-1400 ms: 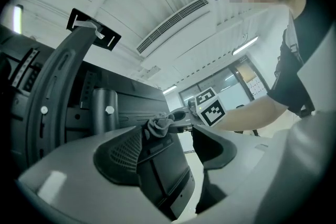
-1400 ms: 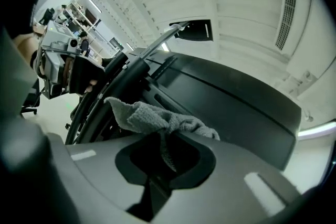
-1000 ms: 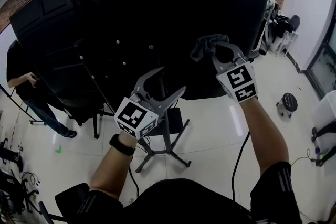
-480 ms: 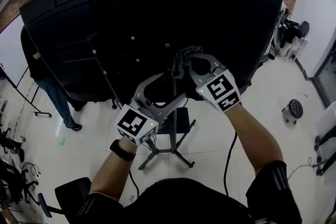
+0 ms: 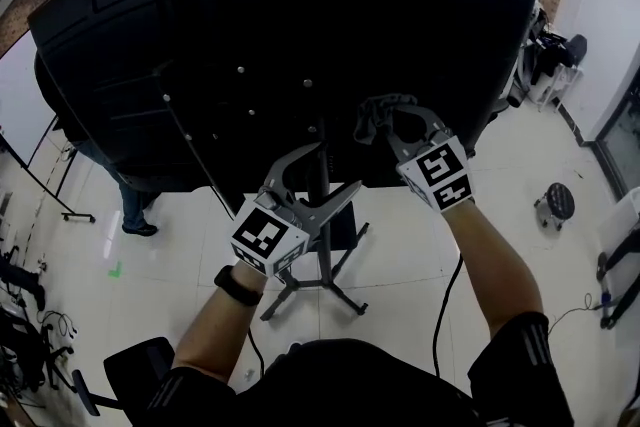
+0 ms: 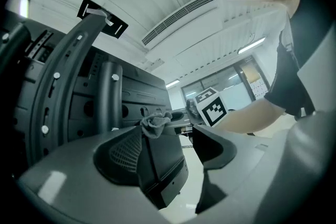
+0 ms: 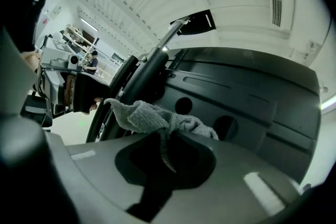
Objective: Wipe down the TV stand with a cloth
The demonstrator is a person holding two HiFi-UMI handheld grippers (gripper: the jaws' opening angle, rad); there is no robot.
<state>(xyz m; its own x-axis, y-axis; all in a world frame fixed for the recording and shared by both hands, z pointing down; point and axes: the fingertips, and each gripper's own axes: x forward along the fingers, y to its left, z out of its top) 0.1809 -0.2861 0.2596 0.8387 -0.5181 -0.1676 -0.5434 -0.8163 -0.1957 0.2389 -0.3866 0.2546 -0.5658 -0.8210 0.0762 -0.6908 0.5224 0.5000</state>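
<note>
The TV stand's dark pole (image 5: 322, 215) rises from splayed legs (image 5: 316, 293) to the black back of the TV (image 5: 300, 35). A crumpled grey cloth (image 5: 376, 113) is pinched in my right gripper (image 5: 392, 122), which holds it against the lower back of the TV, right of the pole. The right gripper view has the cloth (image 7: 152, 117) bunched over the shut right gripper (image 7: 168, 139), with the pole (image 7: 149, 73) just behind. My left gripper (image 5: 335, 167) hangs open and empty beside the pole, lower left of the cloth. Its own view shows the cloth (image 6: 155, 123) beyond the left gripper (image 6: 181, 152).
A person (image 5: 128, 207) stands behind the TV at the left. A small round stool (image 5: 553, 205) is on the floor at the right, an office chair (image 5: 130, 377) at lower left. A black cable (image 5: 445, 305) trails down on the white tiles.
The right gripper carried the cloth left and down across the TV's back, then partly back to the right. The left gripper stayed open and barely shifted.
</note>
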